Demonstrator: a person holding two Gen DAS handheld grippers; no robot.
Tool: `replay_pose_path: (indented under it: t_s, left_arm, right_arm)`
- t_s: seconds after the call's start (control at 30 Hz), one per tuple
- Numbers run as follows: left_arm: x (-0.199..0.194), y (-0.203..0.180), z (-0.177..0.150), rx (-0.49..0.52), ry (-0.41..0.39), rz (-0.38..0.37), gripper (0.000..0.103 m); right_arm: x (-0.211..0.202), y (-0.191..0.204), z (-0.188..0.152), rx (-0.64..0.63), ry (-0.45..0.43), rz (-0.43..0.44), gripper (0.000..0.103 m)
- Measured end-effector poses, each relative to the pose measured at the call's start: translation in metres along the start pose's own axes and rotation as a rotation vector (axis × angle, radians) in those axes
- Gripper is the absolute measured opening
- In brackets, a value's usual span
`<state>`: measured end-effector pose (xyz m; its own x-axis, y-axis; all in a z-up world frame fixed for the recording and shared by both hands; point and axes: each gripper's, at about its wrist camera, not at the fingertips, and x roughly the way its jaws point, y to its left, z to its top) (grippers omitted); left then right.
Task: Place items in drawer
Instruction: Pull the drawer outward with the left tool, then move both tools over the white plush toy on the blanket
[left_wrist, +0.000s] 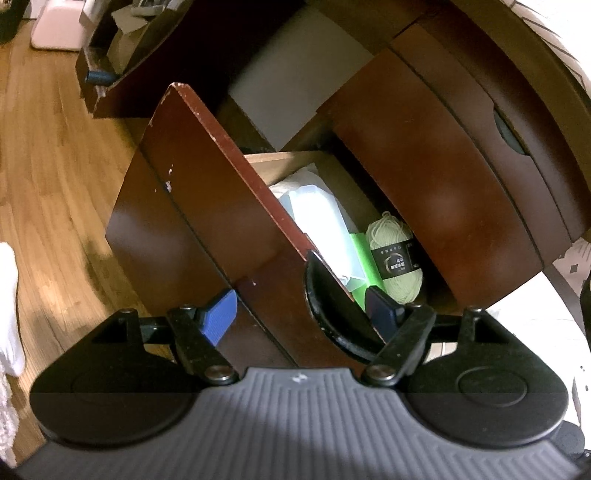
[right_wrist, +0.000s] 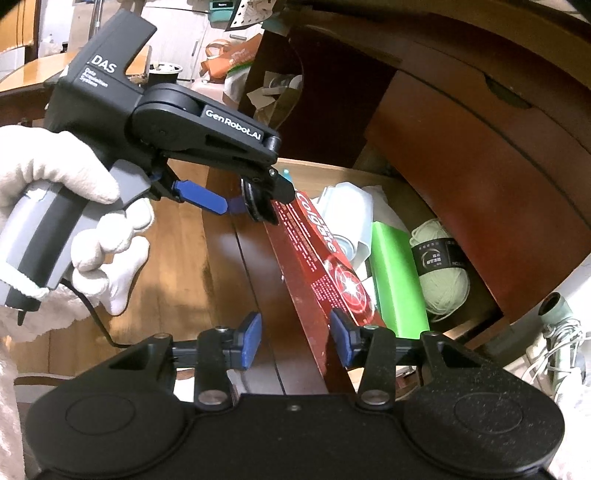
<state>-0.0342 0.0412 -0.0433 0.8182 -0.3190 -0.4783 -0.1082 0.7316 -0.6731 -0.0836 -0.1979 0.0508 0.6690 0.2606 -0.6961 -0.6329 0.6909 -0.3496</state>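
Note:
The dark wooden drawer (left_wrist: 207, 206) stands pulled open, also seen in the right wrist view (right_wrist: 236, 258). My left gripper (left_wrist: 303, 314) is open, its blue fingers astride the drawer front at the black handle (left_wrist: 332, 314); it shows from outside in the right wrist view (right_wrist: 236, 199). My right gripper (right_wrist: 295, 339) is open over the drawer's front edge. A red Colgate toothpaste box (right_wrist: 325, 258) lies along the drawer's front, its near end just left of the right finger. Inside lie a green box (right_wrist: 397, 280), a green yarn ball (right_wrist: 443, 273) and white packets (left_wrist: 317, 218).
The closed upper drawer front (left_wrist: 443, 192) overhangs the open drawer on the right. Wood floor (left_wrist: 48, 177) lies to the left. A cluttered shelf (right_wrist: 236, 70) stands behind. A gloved hand (right_wrist: 92, 229) holds the left gripper.

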Motion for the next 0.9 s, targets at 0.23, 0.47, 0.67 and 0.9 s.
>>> replay_pose_path:
  t_s: [0.23,0.47,0.67,0.9]
  left_arm:
    - [-0.005,-0.012,-0.008,0.073,-0.065,0.053,0.079]
    - [-0.016,-0.029,-0.032,0.136,-0.156,0.087,0.076]
    - [-0.029,-0.055,-0.068,0.25,-0.152,0.033,0.078]
    - [-0.034,-0.087,-0.116,0.404,-0.169,0.001,0.085]
  right_arm:
    - [-0.002,0.004,-0.002,0.002,-0.025,-0.007,0.048]
    - [0.012,-0.007,-0.019,-0.002,-0.01,0.047,0.048]
    - [0.023,-0.017,-0.038,0.0,-0.013,0.099,0.054]
    - [-0.016,-0.032,-0.086,0.079,-0.136,0.156,0.058]
